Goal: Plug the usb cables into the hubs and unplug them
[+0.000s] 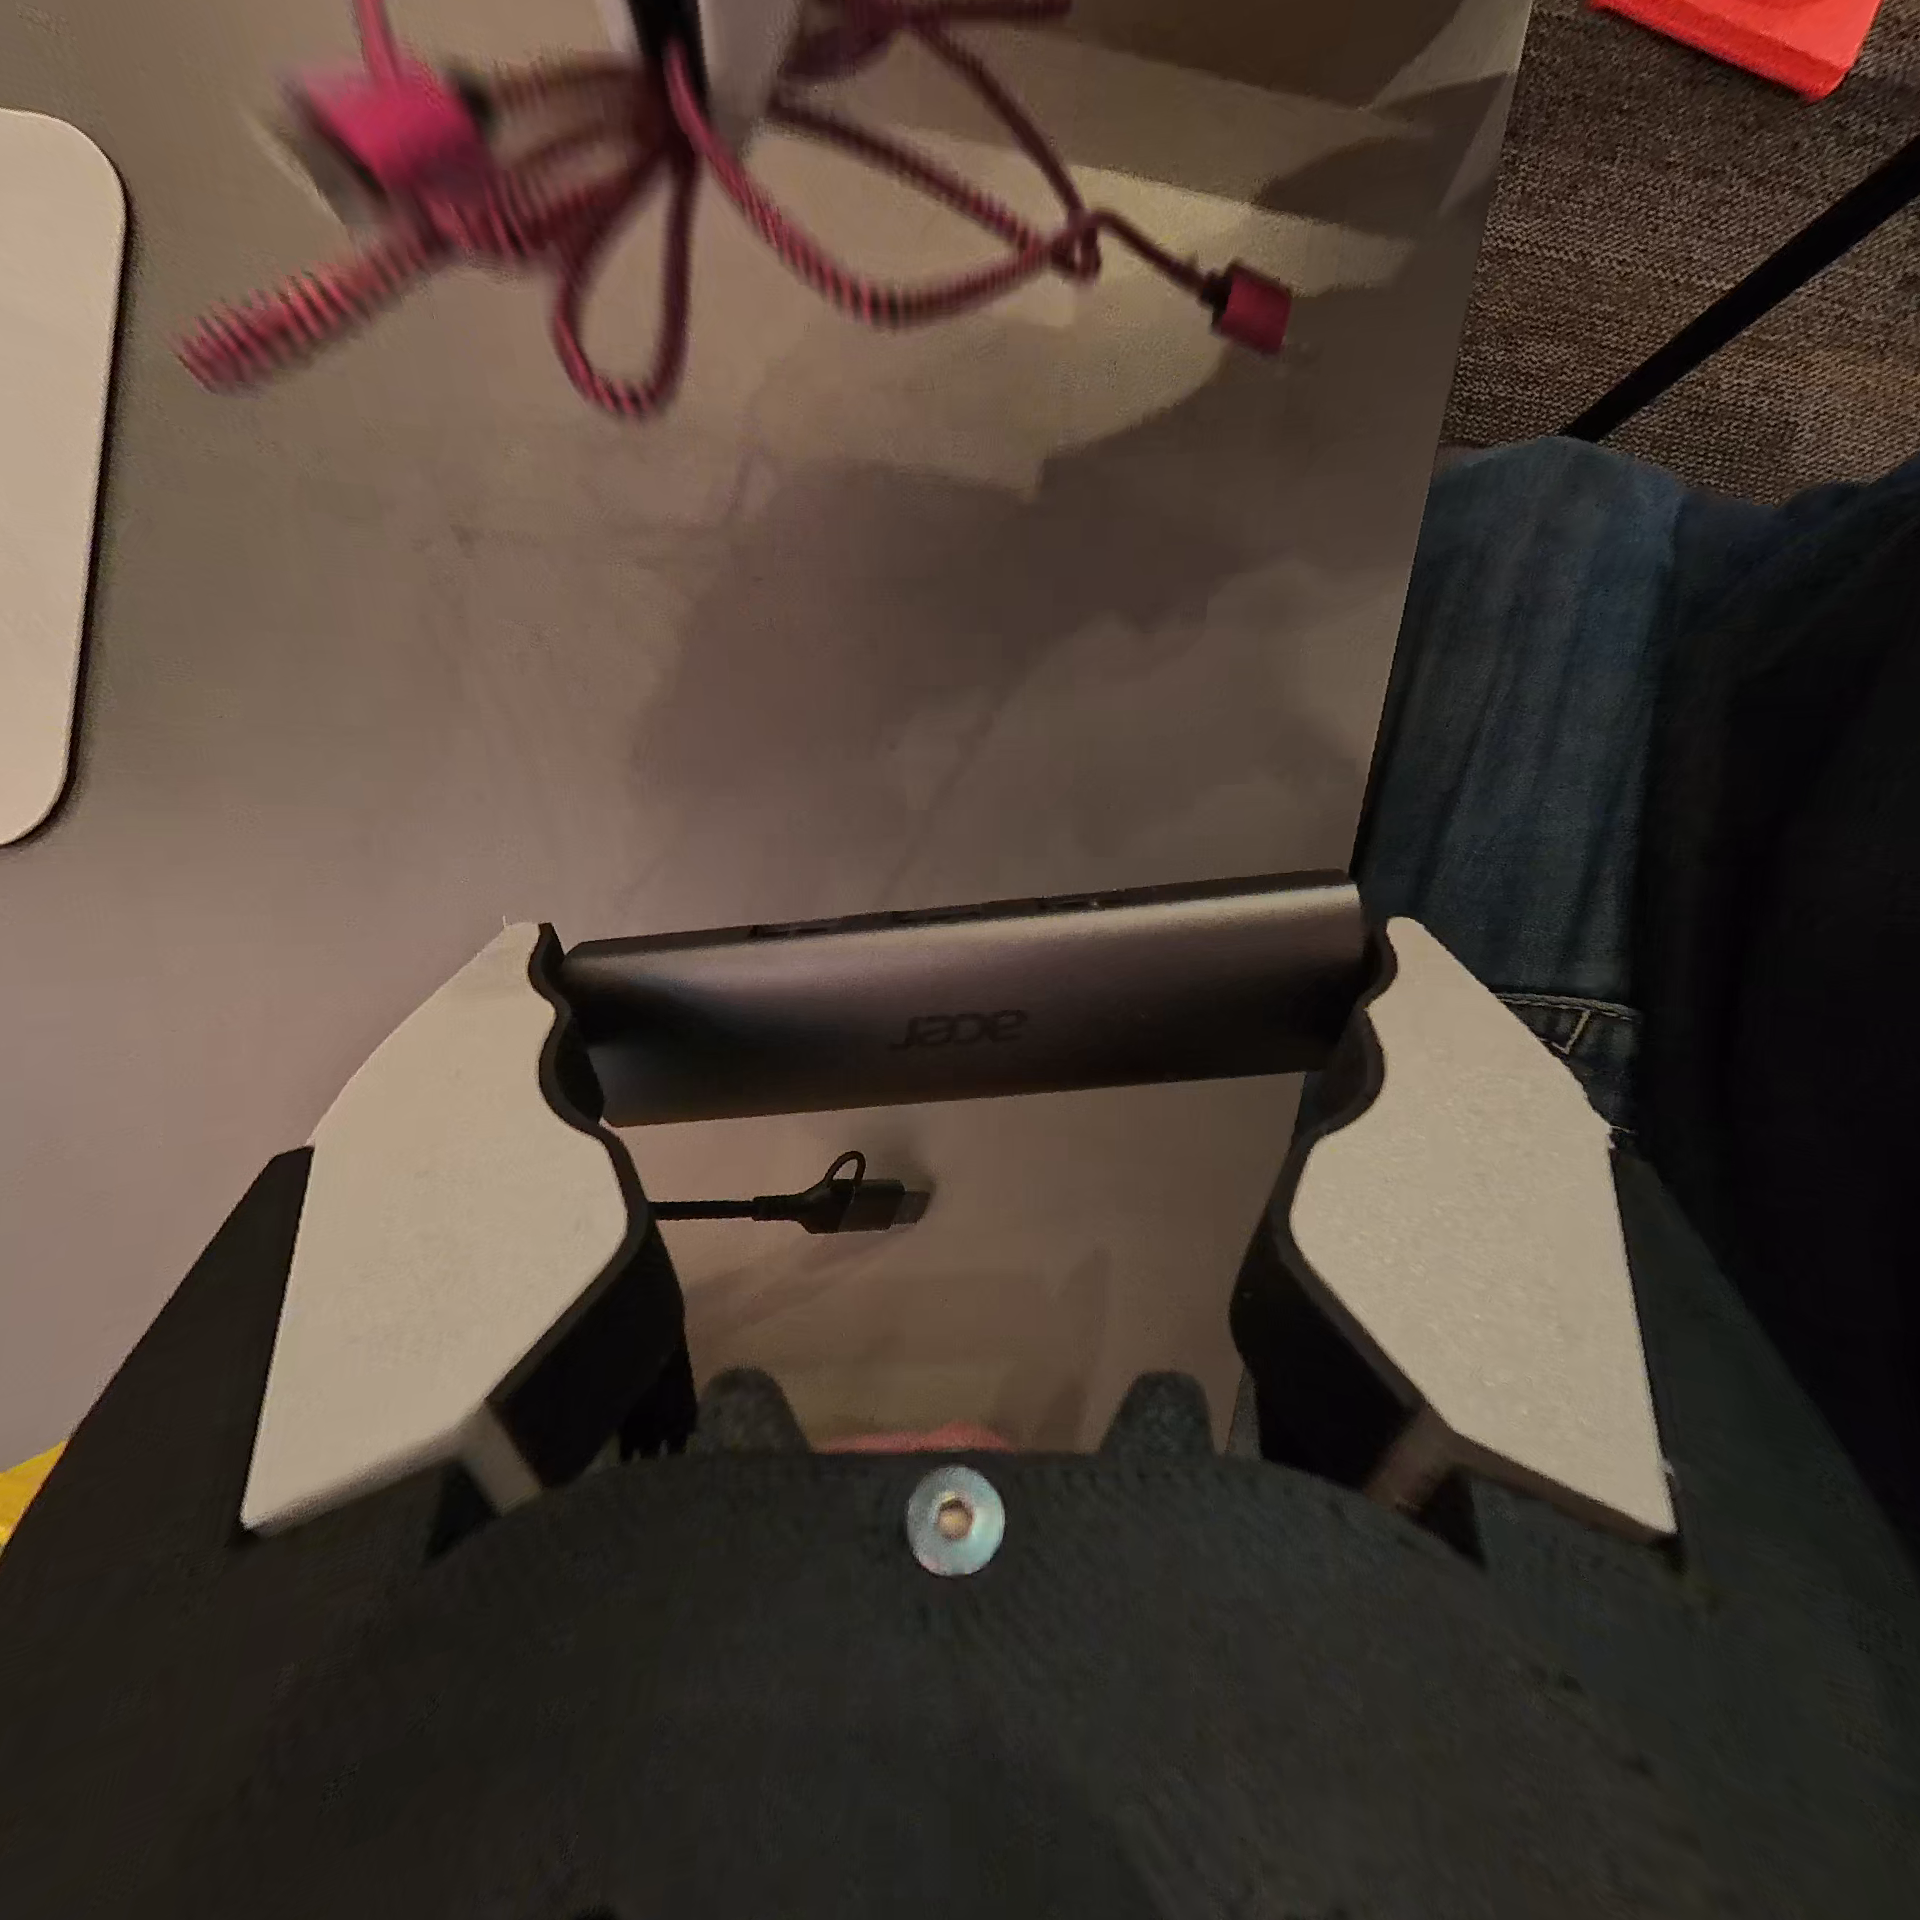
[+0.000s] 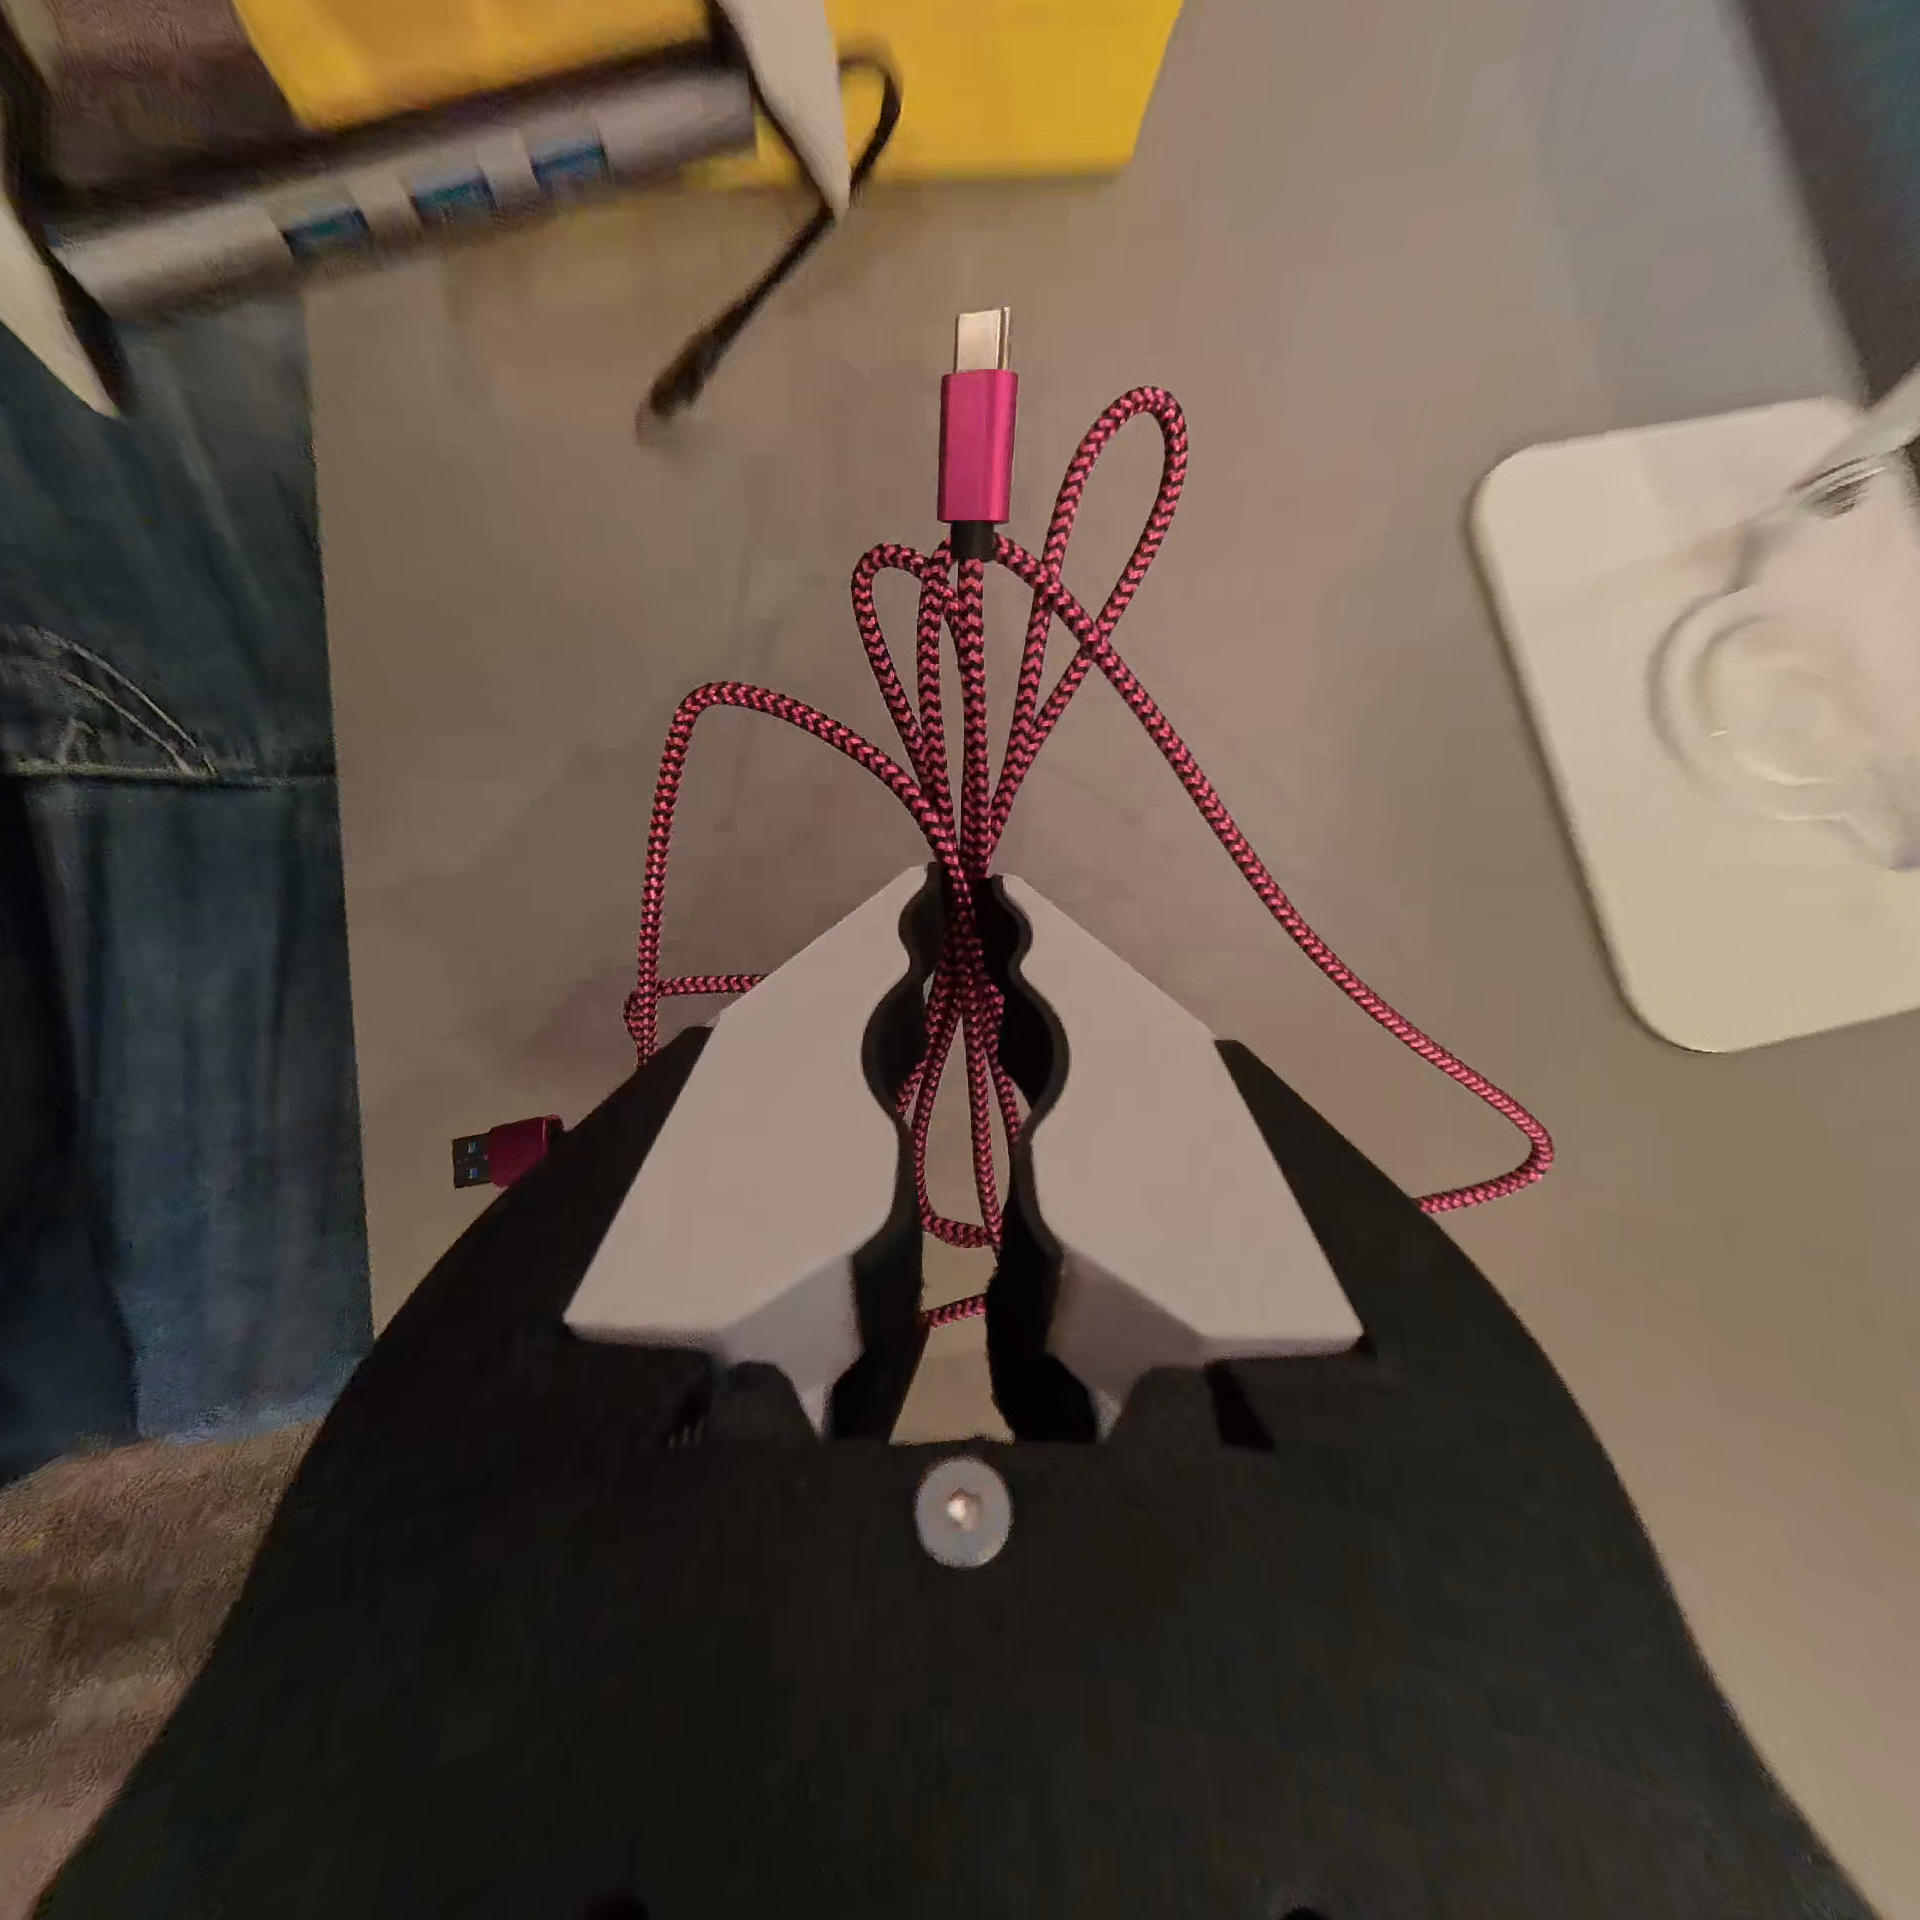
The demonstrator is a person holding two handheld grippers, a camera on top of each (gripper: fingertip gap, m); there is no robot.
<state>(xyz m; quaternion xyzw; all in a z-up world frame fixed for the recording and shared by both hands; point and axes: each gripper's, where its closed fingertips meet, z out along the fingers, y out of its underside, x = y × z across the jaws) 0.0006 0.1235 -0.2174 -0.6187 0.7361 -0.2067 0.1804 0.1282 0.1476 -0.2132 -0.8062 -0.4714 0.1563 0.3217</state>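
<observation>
My left gripper (image 1: pixel 961 961) is shut on a dark grey USB hub (image 1: pixel 966 997), held crosswise by its two ends above the table. The hub's short black cable and plug (image 1: pixel 831 1205) hang below it. My right gripper (image 2: pixel 961 883) is shut on a bundle of pink braided USB cable (image 2: pixel 966 790). A pink plug with a metal tip (image 2: pixel 979 416) sticks up beyond the fingertips, and the other pink plug (image 2: pixel 509 1151) hangs at the left. The same cable (image 1: pixel 665 249) shows blurred at the top of the left wrist view, and the hub (image 2: pixel 395 197) shows blurred at the top left of the right wrist view.
The grey table (image 1: pixel 520 623) ends at the right, where a person's jeans (image 1: pixel 1538 727) are close. A white square base (image 2: pixel 1704 707) stands on the table, also in the left wrist view (image 1: pixel 42 468). A yellow thing (image 2: pixel 987 83) lies beyond the hub. A red thing (image 1: pixel 1745 31) lies on the carpet. Spacing between my two grippers at the tips: around 15 centimeters.
</observation>
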